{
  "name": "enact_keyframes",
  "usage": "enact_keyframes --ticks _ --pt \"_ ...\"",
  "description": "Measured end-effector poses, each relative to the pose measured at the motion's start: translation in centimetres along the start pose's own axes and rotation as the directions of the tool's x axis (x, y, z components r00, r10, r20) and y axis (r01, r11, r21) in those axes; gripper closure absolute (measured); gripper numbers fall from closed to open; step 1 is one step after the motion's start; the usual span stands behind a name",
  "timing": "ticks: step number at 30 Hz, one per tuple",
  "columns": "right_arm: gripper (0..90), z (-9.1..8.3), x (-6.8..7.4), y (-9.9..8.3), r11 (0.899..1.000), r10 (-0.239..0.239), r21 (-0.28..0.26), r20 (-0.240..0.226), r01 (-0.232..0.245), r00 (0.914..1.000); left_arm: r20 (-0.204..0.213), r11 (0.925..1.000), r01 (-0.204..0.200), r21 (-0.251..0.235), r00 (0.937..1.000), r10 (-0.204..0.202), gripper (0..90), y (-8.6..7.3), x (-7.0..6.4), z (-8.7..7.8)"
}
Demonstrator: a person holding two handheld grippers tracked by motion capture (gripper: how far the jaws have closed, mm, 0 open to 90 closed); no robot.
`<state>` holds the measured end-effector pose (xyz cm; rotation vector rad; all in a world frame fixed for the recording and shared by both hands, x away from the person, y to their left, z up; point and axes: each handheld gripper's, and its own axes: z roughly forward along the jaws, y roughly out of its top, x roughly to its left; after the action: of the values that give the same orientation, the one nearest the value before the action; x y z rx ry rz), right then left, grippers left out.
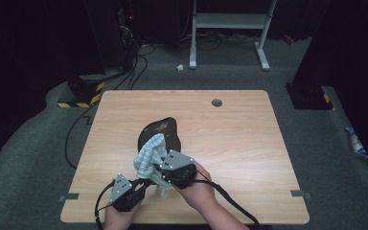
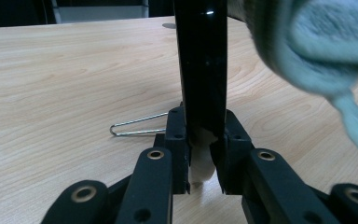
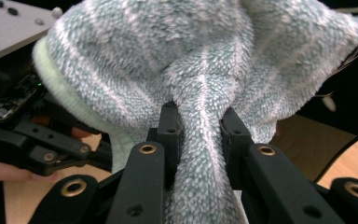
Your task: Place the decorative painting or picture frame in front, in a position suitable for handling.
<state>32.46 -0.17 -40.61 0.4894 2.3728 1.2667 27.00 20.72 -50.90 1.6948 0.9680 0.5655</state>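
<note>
The left gripper (image 1: 141, 184) is clamping the near edge of a black plate (image 1: 162, 132), fingers (image 2: 176, 135) closed on its rim & tilting it up off the table (image 1: 239, 143); the right gripper (image 1: 165, 168) is pinching a bunched blue-white striped towel (image 1: 148, 155), fingers (image 3: 168, 128) tight on a fold, w/ the towel resting against the plate's face. Looks like wiping is the step in hand. To do it well: be keeping the left grip firm so the plate isn't slipping, be pressing the towel flat & sweeping across the face, not just dabbing. Also be watching the loose towel tail near the rim, and the wire clip (image 2: 137, 126) lying on the table just beyond the left gripper.
</note>
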Motion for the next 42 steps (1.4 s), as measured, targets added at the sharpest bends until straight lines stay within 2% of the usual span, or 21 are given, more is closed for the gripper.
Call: enact_keyframes --ticks 4,5,6,7,8,9,10,11,12,14,15,18,23,25,30,31,33,34,36,40,42 --pt "74.6 0.2 -2.5 0.2 0.999 0.040 0.008 0.041 -0.041 0.9984 0.001 1.0000 -0.003 0.004 1.0000 0.003 77.3 0.0 0.1 0.0" --pt "74.6 0.2 -2.5 0.2 0.999 0.040 0.008 0.041 -0.041 0.9984 0.001 1.0000 -0.003 0.004 1.0000 0.003 77.3 0.0 0.1 0.0" --pt "74.6 0.3 -3.5 0.2 0.998 0.057 0.017 0.060 -0.058 0.9966 0.002 1.0000 -0.002 0.005 1.0000 0.002 77.3 0.0 0.1 0.0" --pt "74.7 0.6 -5.3 0.0 0.996 0.089 0.022 0.091 -0.092 0.9919 0.003 1.0000 -0.002 0.006 1.0000 0.002 77.3 0.0 0.1 0.0" --pt "74.7 0.6 -5.3 0.0 0.996 0.089 0.022 0.091 -0.092 0.9919 0.003 1.0000 -0.002 0.006 1.0000 0.002 77.3 0.0 0.1 0.0" --pt "74.7 0.7 -6.9 -0.3 0.992 0.114 0.031 0.128 -0.119 0.9852 0.003 1.0000 -0.003 0.008 1.0000 0.003 77.3 0.0 0.1 -0.1" --pt "74.7 0.7 -6.9 -0.3 0.992 0.114 0.031 0.128 -0.119 0.9852 0.003 1.0000 -0.003 0.008 1.0000 0.003 77.3 0.0 0.1 -0.1" --pt "74.7 0.9 -8.4 -0.6 0.988 0.139 0.042 0.162 -0.148 0.9769 0.004 1.0000 -0.004 0.008 1.0000 0.003 77.3 0.0 0.1 -0.1" --pt "74.7 1.0 -9.1 -0.8 0.986 0.152 0.047 0.174 -0.162 0.9729 0.004 1.0000 -0.004 0.008 1.0000 0.004 77.3 0.0 0.1 -0.1" --pt "74.7 1.1 -9.6 -1.0 0.983 0.160 0.054 0.187 -0.173 0.9692 0.005 1.0000 0.000 0.005 1.0000 0.000 77.3 0.0 0.1 -0.1" --pt "74.8 1.3 -10.4 -1.3 0.980 0.171 0.063 0.209 -0.188 0.9630 0.007 1.0000 0.001 0.006 1.0000 -0.001 77.3 0.0 0.1 -0.1" --pt "74.9 1.4 -10.8 -1.6 0.977 0.177 0.075 0.222 -0.197 0.9589 0.009 1.0000 0.002 0.006 1.0000 -0.002 77.4 0.0 0.2 -0.1" --pt "75.0 1.6 -9.6 -2.1 0.981 0.150 0.093 0.205 -0.172 0.9672 0.007 1.0000 0.006 0.007 1.0000 -0.006 77.4 0.0 0.1 -0.1" --pt "75.0 1.4 -8.7 -2.1 0.986 0.124 0.091 0.189 -0.143 0.9740 0.004 1.0000 0.003 0.006 1.0000 -0.003 77.4 0.0 0.1 -0.1" --pt "74.9 0.6 -6.3 -1.6 0.994 0.087 0.059 0.134 -0.095 0.9871 0.006 0.9999 0.000 0.011 1.0000 0.000 77.4 0.1 0.0 -0.1" --pt "74.9 0.6 -6.3 -1.6 0.994 0.087 0.059 0.134 -0.095 0.9871 0.005 0.9999 -0.003 0.011 1.0000 0.003 77.4 0.1 0.0 -0.2" --pt "74.9 0.4 -5.1 -1.3 0.997 0.063 0.044 0.114 -0.068 0.9915 0.006 0.9999 0.001 0.011 1.0000 -0.001 77.5 0.1 0.0 -0.1" --pt "74.9 0.1 -3.8 -1.1 0.998 0.045 0.032 0.084 -0.048 0.9955 0.004 1.0000 -0.001 0.010 1.0000 0.001 77.5 0.1 0.0 -0.1" --pt "74.9 0.1 -3.2 -1.0 0.999 0.035 0.027 0.068 -0.037 0.9971 0.005 1.0000 0.002 0.009 1.0000 -0.002 77.4 0.0 0.0 -0.1" --pt "75.0 0.0 -0.2 -0.8 0.999 -0.015 0.031 0.009 0.014 0.9999 0.010 0.9999 0.005 0.010 0.9999 -0.005 77.4 0.0 0.1 -0.1" --pt "75.0 0.0 0.3 -0.8 0.999 -0.026 0.032 0.004 0.026 0.9997 0.011 0.9999 0.004 0.011 0.9999 -0.004 77.4 0.0 0.2 -0.1"
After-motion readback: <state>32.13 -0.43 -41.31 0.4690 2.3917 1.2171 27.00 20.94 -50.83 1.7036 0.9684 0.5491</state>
